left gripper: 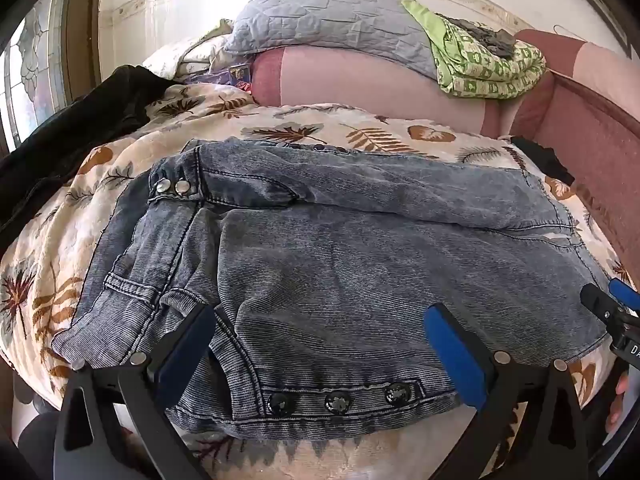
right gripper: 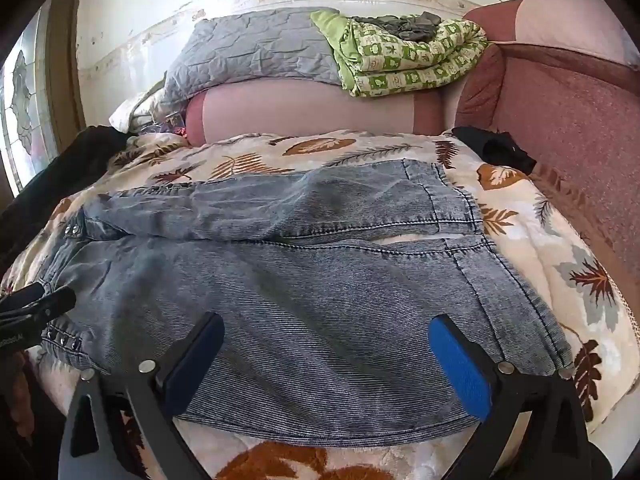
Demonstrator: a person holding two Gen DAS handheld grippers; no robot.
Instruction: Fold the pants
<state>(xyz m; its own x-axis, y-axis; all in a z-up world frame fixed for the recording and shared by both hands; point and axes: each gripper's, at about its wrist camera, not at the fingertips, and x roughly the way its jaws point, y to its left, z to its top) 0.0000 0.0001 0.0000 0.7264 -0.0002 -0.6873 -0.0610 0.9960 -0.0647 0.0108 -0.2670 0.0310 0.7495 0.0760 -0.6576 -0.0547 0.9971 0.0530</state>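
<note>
Pants (left gripper: 340,248) are lying flat on the leaf-print blanket (left gripper: 304,128), denim, waistband end toward the left gripper's side, leg hems toward the right gripper's side. Legs are sitting side by side with a seam gap between them showing in the right wrist view, so no lengthwise fold is looking done yet; whether the legs are already doubled back once I cannot tell, though the bundle is reading short for full-length pants. Left gripper (left gripper: 322,330) is hovering over the pants' near edge by the row of dark buttons (left gripper: 338,393), jaws spread wide, nothing between the pads. Right gripper (right gripper: 326,340) is hovering over the near leg of the pants (right gripper: 320,280) close to its near edge, jaws likewise spread wide and holding nothing. Both are angling down toward the fabric. Judging progress: early, pants laid out and smoothed, grasp not yet made. Remaining, as I am reading it: pinching the near edge at both ends, carrying it over onto the far leg, then folding across. Beyond the pants, a grey pillow (left gripper: 328,16) and a green quilt (left gripper: 484,64) are sitting clear of the work.
</note>
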